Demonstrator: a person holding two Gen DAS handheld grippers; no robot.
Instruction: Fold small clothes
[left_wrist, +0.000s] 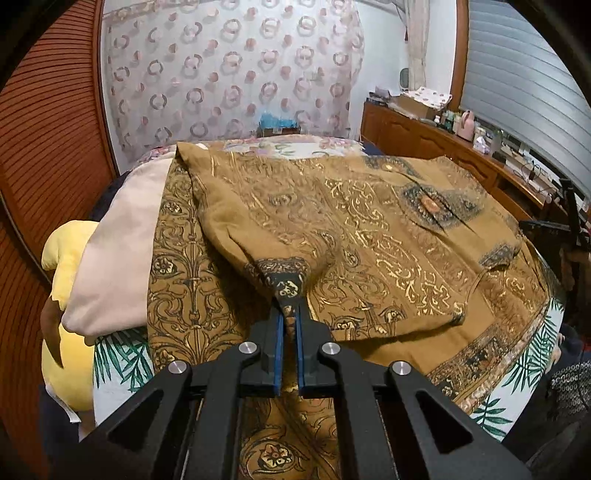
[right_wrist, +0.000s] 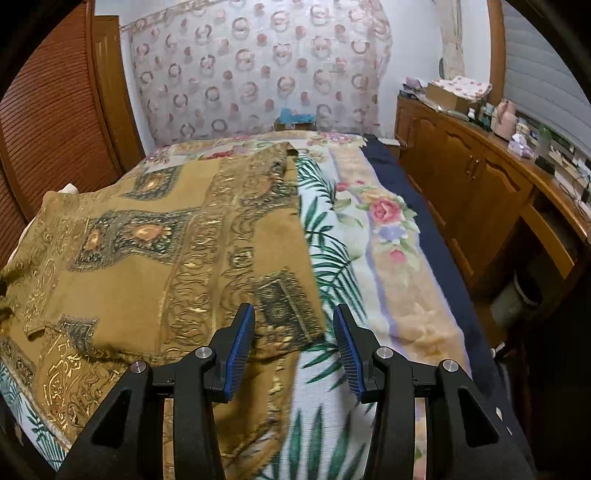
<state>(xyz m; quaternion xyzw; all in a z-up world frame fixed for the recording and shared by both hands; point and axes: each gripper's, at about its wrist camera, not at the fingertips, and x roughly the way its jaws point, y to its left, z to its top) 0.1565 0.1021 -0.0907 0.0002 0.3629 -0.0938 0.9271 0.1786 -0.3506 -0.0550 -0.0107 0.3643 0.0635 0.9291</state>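
A mustard-brown garment with gold and dark patterns (left_wrist: 351, 236) lies spread on the bed, partly folded over itself. My left gripper (left_wrist: 290, 314) is shut on a dark-patterned corner of the garment (left_wrist: 286, 280) and holds it lifted a little above the lower layer. In the right wrist view the same garment (right_wrist: 166, 251) covers the left half of the bed. My right gripper (right_wrist: 293, 325) is open and empty, its blue pads (right_wrist: 242, 350) on either side of the garment's right edge near a dark square patch (right_wrist: 284, 299).
The bed has a floral and palm-leaf blanket (right_wrist: 373, 236). A pink pillow (left_wrist: 118, 258) and a yellow plush (left_wrist: 66, 295) lie at the left. A wooden cabinet (right_wrist: 472, 188) with clutter runs along the right. A patterned curtain (left_wrist: 229, 74) hangs behind.
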